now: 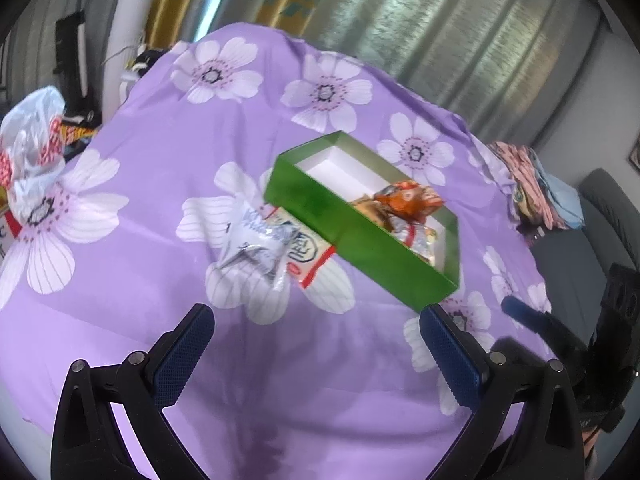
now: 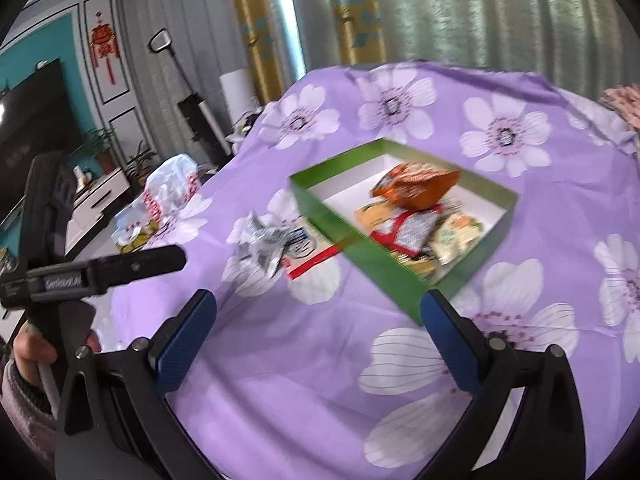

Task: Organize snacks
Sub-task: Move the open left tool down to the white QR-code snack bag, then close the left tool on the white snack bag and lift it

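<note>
A desk draped in a lilac cloth printed with large white flowers [image 1: 132,160] carries a shallow green cardboard box with a white inside [image 1: 320,204]. The box already holds several wrapped snacks, heaped at its near right end, with a crinkled orange foil packet [image 2: 416,188] on top; its far left end is bare. Two snacks are outside it: a crumpled silver-white wrapper [image 1: 256,246] lies on the cloth just left of the box, resting on a flat white packet with a red edge [image 1: 310,256] whose far end touches or slips under the box wall.

The left claw [image 1: 316,350] hangs above the cloth, spread wide and holding nothing. The right claw [image 2: 318,336] is likewise spread and empty, near the box's closest corner.

Likely risks: the slippery silver wrapper could slide from a pinch, the claw could catch the loose cloth, or tugging the flat packet could shift the light box.
</note>
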Demonstrator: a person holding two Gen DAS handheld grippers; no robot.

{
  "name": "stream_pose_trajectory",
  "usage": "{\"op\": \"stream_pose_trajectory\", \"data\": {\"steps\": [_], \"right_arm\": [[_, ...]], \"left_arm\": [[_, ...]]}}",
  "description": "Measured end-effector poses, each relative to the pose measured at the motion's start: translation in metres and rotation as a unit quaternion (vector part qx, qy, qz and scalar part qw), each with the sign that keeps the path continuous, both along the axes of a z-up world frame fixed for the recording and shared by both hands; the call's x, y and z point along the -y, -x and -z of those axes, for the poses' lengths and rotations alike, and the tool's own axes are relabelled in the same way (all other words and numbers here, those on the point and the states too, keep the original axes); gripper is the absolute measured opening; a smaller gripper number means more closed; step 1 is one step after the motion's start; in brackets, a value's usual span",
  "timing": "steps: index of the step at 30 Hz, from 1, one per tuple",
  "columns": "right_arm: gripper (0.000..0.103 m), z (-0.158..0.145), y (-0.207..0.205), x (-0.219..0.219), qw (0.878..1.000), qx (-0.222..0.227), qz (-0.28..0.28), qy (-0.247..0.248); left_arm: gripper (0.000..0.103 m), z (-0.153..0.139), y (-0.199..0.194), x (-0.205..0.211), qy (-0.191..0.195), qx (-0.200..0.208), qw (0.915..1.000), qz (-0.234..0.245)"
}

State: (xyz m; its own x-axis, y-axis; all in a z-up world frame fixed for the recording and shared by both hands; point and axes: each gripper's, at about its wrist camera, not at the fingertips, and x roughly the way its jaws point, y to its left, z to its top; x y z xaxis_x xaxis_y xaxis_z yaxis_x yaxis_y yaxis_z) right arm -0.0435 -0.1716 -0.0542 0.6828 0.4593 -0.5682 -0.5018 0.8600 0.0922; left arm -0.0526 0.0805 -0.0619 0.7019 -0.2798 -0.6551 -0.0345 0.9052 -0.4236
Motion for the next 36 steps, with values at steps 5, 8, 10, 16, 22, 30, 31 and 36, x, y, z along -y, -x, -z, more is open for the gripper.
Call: {"op": "stream_pose_trajectory", "data": {"steps": [5,8,10,16,22,30,31,36], "right_arm": [[0.102,0.015,-0.011,-0.023,0.999,-0.021,-0.031,0.002],[0.102,0.025,-0.024,-0.041,0.998,-0.030,-0.046,0.003],[0.102,0.030,-0.031,-0.049,0.998,-0.033,-0.054,0.002],[0.101,0.049,-0.063,-0.085,0.996,-0.050,-0.074,0.018],[0.096,0.065,-0.091,-0.108,0.993,-0.075,-0.090,0.021],[0.089,0.074,-0.119,-0.125,0.991,-0.090,-0.095,0.013],[0.088,0.075,-0.121,-0.127,0.991,-0.092,-0.096,0.012],[0.084,0.081,-0.127,-0.137,0.989,-0.099,-0.109,0.014]], "left_arm": [[0.102,0.014,-0.015,-0.016,0.001,-0.008,0.9999,-0.009],[0.102,0.020,-0.028,-0.022,-0.008,-0.012,0.9999,-0.006],[0.102,0.024,-0.038,-0.025,-0.011,-0.018,0.9998,-0.001],[0.102,0.036,-0.060,-0.034,-0.012,-0.024,0.9996,0.012],[0.102,0.043,-0.079,-0.035,-0.018,-0.025,0.9990,0.033],[0.102,0.052,-0.102,-0.033,-0.009,-0.023,0.9982,0.055],[0.102,0.053,-0.104,-0.033,-0.008,-0.024,0.9981,0.056],[0.101,0.057,-0.109,-0.033,0.000,-0.027,0.9978,0.060]]}}
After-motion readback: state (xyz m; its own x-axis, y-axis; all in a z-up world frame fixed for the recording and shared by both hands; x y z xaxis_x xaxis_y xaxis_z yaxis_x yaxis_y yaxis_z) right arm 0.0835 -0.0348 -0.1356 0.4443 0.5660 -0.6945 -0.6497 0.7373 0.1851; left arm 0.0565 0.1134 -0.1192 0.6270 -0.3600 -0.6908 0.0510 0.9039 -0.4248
